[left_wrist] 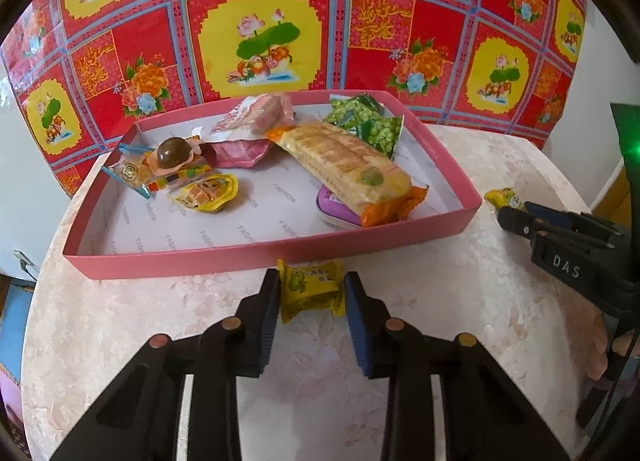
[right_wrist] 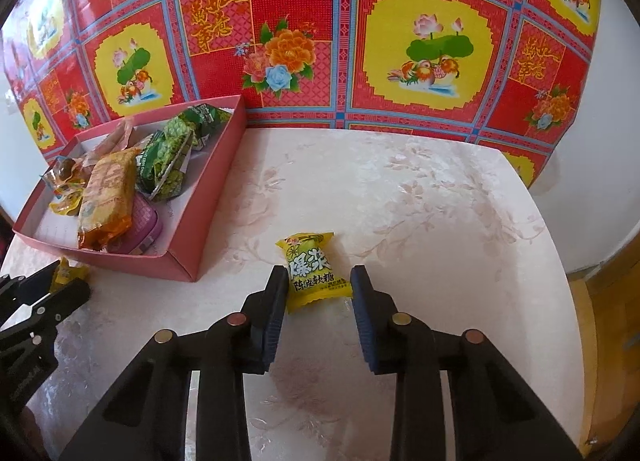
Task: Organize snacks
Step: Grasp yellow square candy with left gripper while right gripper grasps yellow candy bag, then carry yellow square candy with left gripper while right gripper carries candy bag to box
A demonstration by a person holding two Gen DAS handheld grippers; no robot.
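A pink tray (left_wrist: pixel 280 255) on the pale round table holds several snacks: a long orange biscuit pack (left_wrist: pixel 348 165), green packets (left_wrist: pixel 368 121), a chocolate ball (left_wrist: pixel 173 153) and small yellow and pink packs. My left gripper (left_wrist: pixel 312 285) straddles a small yellow candy packet (left_wrist: pixel 312 289) lying against the tray's front wall; its fingers touch the packet's sides. My right gripper (right_wrist: pixel 319 281) is open around another yellow candy packet (right_wrist: pixel 312 269) lying on the table right of the tray (right_wrist: pixel 208 213); the left finger touches it, the right stands apart.
A red, yellow and blue flowered cloth (left_wrist: pixel 320 21) hangs behind the table. The table's edge (right_wrist: pixel 560 245) curves round on the right, with a white wall beyond. The right gripper shows in the left wrist view (left_wrist: pixel 516 217), the left gripper in the right wrist view (right_wrist: pixel 60 281).
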